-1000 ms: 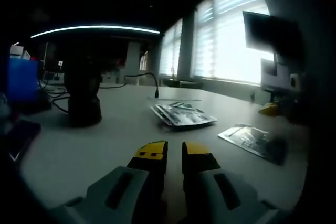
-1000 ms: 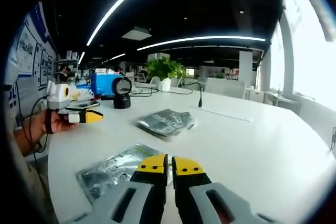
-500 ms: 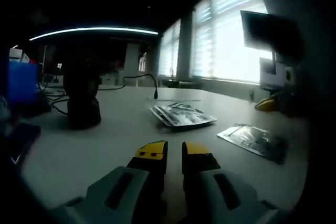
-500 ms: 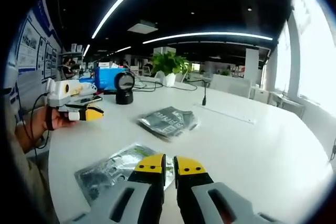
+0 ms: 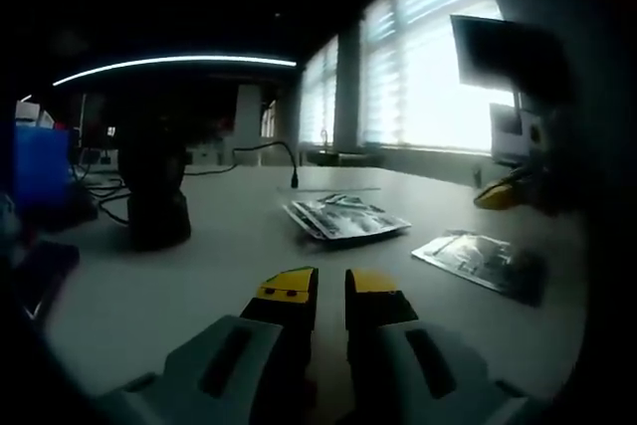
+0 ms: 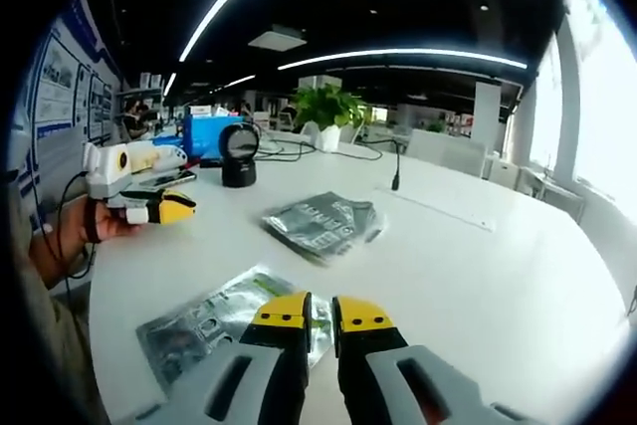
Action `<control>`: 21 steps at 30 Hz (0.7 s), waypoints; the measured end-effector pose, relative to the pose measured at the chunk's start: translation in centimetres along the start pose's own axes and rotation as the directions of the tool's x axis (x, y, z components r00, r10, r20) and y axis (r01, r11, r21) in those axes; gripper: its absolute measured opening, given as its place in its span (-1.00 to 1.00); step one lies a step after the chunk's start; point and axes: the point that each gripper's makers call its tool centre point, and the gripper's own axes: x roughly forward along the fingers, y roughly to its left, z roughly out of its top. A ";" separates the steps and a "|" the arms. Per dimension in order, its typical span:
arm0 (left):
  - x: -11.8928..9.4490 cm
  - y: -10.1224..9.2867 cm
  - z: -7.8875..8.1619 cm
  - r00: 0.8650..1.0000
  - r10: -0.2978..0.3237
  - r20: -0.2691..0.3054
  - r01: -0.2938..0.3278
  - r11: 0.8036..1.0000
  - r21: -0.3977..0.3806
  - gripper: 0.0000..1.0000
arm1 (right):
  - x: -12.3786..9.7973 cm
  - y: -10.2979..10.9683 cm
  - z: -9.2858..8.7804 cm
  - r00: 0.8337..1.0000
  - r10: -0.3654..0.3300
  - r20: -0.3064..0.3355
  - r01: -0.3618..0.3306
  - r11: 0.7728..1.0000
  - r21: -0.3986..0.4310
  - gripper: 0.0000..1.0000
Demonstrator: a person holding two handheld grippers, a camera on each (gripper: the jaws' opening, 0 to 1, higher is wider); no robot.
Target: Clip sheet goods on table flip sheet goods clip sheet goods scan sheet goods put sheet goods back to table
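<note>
Two lots of sheet goods lie flat on the white table (image 6: 478, 276): a stack of grey printed packets (image 6: 323, 221) (image 5: 346, 217) in the middle, and a single clear packet (image 6: 224, 320) (image 5: 483, 263) nearer the front edge. My right gripper (image 6: 321, 314) hovers just above and behind the single packet, jaws close together with nothing between them. Low over bare table, my left gripper (image 5: 329, 291) is likewise shut and empty. In the right gripper view a hand (image 6: 60, 241) holds the left gripper (image 6: 179, 209) at the left. At the right of the left gripper view shows the right gripper's yellow tip (image 5: 496, 194).
A black scanner on a stand (image 6: 239, 153) (image 5: 154, 196) sits at the far left of the table, with a blue box (image 6: 204, 131) and cables behind it. A gooseneck microphone (image 6: 395, 174) and a potted plant (image 6: 328, 106) stand further back. Bright windows line the right side.
Both views have drifted slightly with the hands. The packets lie where they were, and both grippers stay shut with nothing taken hold of.
</note>
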 end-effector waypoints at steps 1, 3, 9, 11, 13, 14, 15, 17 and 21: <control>0.0 0.0 0.0 1.000 0.000 0.000 0.000 1.000 0.001 -0.91 | 0.1 0.0 -0.1 1.000 0.002 -0.006 -0.002 1.000 -0.006 -0.89; 0.0 0.0 0.1 1.000 0.000 0.003 0.000 1.000 0.004 -0.91 | 0.4 0.0 -0.2 1.000 0.003 -0.023 -0.003 1.000 -0.013 -0.89; 0.0 0.1 0.1 1.000 0.005 0.007 -0.005 1.000 0.008 -0.91 | 1.4 0.0 -0.5 0.998 0.014 -0.056 -0.016 1.000 -0.026 -0.88; 0.0 0.0 0.1 1.000 0.003 0.006 -0.003 1.000 0.011 -0.91 | 1.6 0.1 -0.6 0.998 0.017 -0.062 -0.019 0.999 -0.030 -0.86; 0.0 0.0 0.1 1.000 0.003 0.006 -0.003 1.000 0.013 -0.91 | 1.7 0.1 -0.7 0.998 0.019 -0.067 -0.021 0.999 -0.032 -0.86; -0.1 0.0 0.1 1.000 0.004 0.007 -0.004 1.000 0.014 -0.91 | 1.8 0.1 -0.9 0.997 0.021 -0.073 -0.024 0.999 -0.037 -0.86; -0.1 0.0 0.2 1.000 0.004 0.007 -0.004 1.000 0.015 -0.91 | 1.9 0.2 -1.0 0.997 0.025 -0.076 -0.027 0.999 -0.037 -0.85; -0.1 0.0 0.2 1.000 0.004 0.007 -0.004 1.000 0.017 -0.91 | 2.0 0.2 -1.3 0.995 0.031 -0.090 -0.035 0.999 -0.036 -0.83; -0.1 0.0 0.2 1.000 0.004 0.008 -0.004 1.000 0.020 -0.91 | 2.3 0.1 -1.7 0.993 0.038 -0.112 -0.043 0.998 -0.042 -0.80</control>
